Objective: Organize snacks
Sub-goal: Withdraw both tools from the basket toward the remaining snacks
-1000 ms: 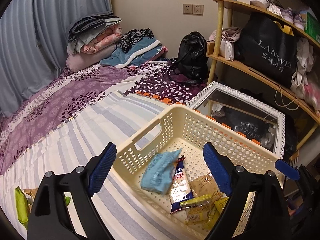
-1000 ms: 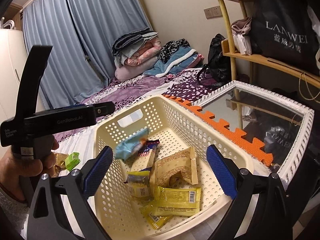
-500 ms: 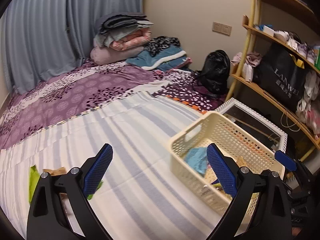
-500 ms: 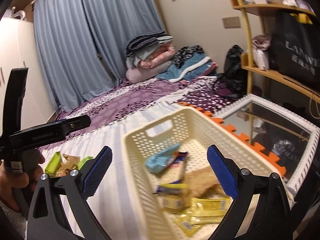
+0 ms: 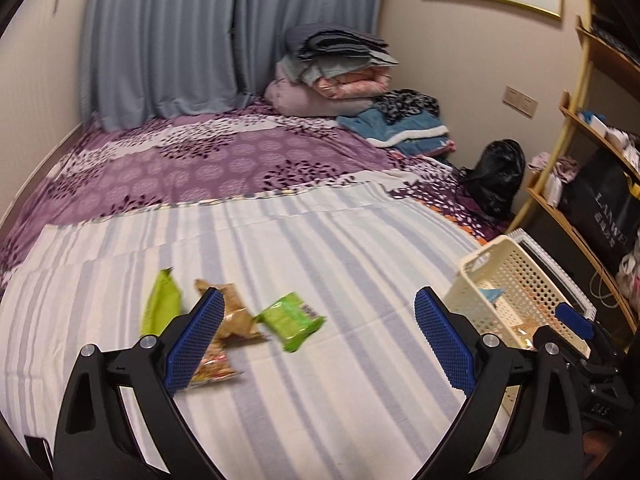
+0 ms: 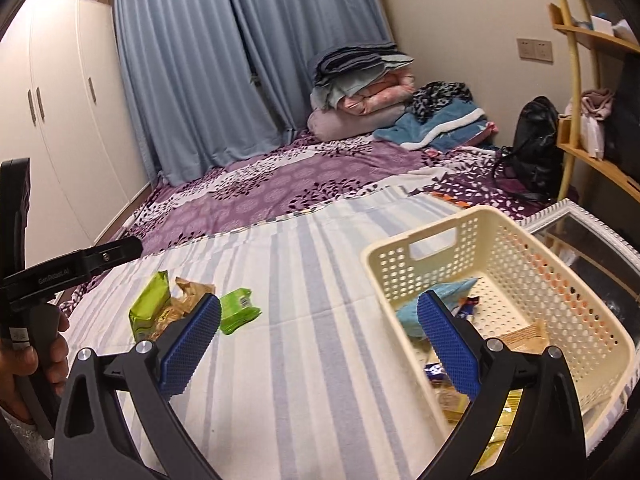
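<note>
Right wrist view: basket (image 6: 404, 256) beside right hand-held gripper (image 6: 320, 344), jaws opening, empty; snack packets (image 6: 240, 310) left.

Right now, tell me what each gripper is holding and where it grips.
Nothing is held. The left gripper is open and empty; the right gripper is still opening, nothing between its fingers.

1. This is a bedroom in a home: a low bed (image 6: 304, 184) with a purple patterned cover fills the floor.
2. At the bed's far end, folded quilts (image 6: 360, 80) are stacked against blue curtains (image 6: 224, 60).
3. Left of the bed stands a white wardrobe (image 6: 60, 100).
4. Right of the bed, wooden shelves (image 5: 580, 184) hold bags and clothes; a black backpack (image 6: 536, 140) sits beside them.
</note>
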